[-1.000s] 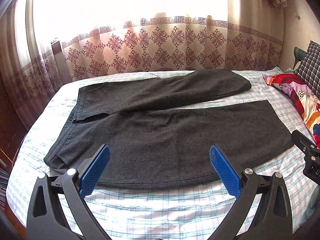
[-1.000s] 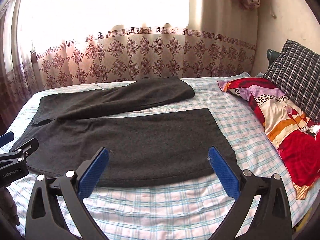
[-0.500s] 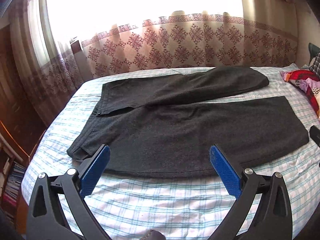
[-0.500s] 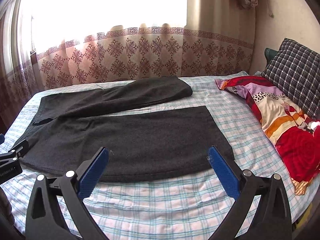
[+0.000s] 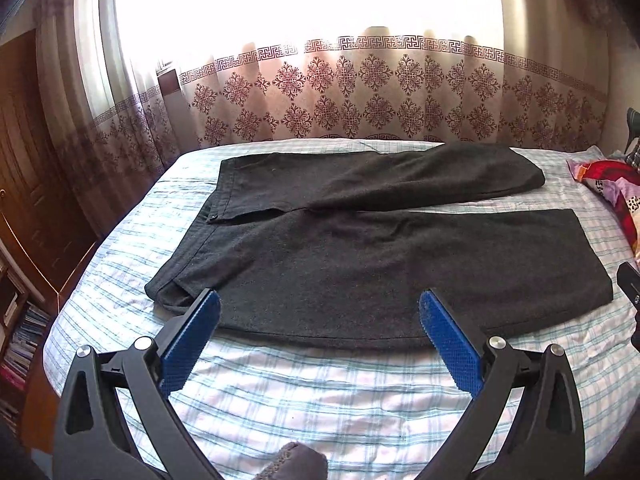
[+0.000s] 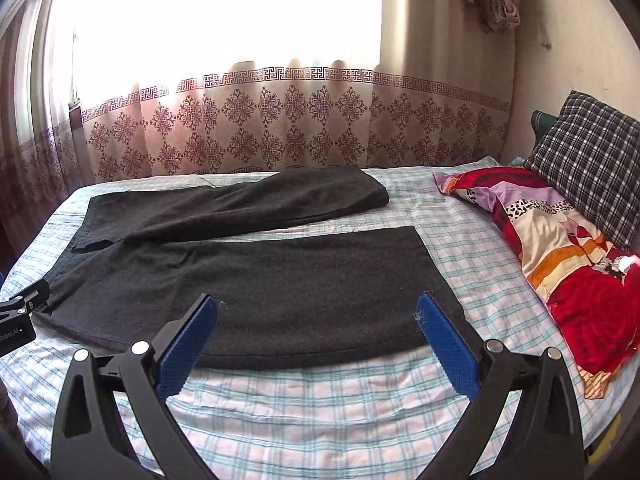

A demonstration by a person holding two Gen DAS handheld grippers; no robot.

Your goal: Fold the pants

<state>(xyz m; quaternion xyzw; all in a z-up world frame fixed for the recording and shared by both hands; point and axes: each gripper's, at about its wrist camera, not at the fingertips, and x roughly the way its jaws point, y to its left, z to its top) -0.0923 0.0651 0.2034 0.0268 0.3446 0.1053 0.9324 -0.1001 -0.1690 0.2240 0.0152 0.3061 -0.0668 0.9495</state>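
Dark grey pants (image 5: 360,264) lie flat on the bed, waistband to the left, legs running right. The far leg (image 5: 400,180) is doubled back on itself; the near leg (image 6: 280,284) lies straight. My left gripper (image 5: 319,312) hovers open over the near hem edge by the waist end, blue pads apart, holding nothing. My right gripper (image 6: 317,314) is open above the near leg's front edge toward the cuff, nothing in it. Each gripper shows at the other view's edge: the right one (image 5: 630,288), the left one (image 6: 20,312).
The bed (image 5: 320,392) has a blue-and-white checked sheet. A red patterned quilt (image 6: 560,256) and a plaid pillow (image 6: 588,160) lie at the right. A patterned curtain (image 5: 360,100) hangs behind the bed. A wooden cabinet and shelves (image 5: 24,240) stand at the left.
The left gripper has swung leftward, so the waistband and the bed's left edge show more in its view. The right gripper has shifted only slightly. Both remain open.
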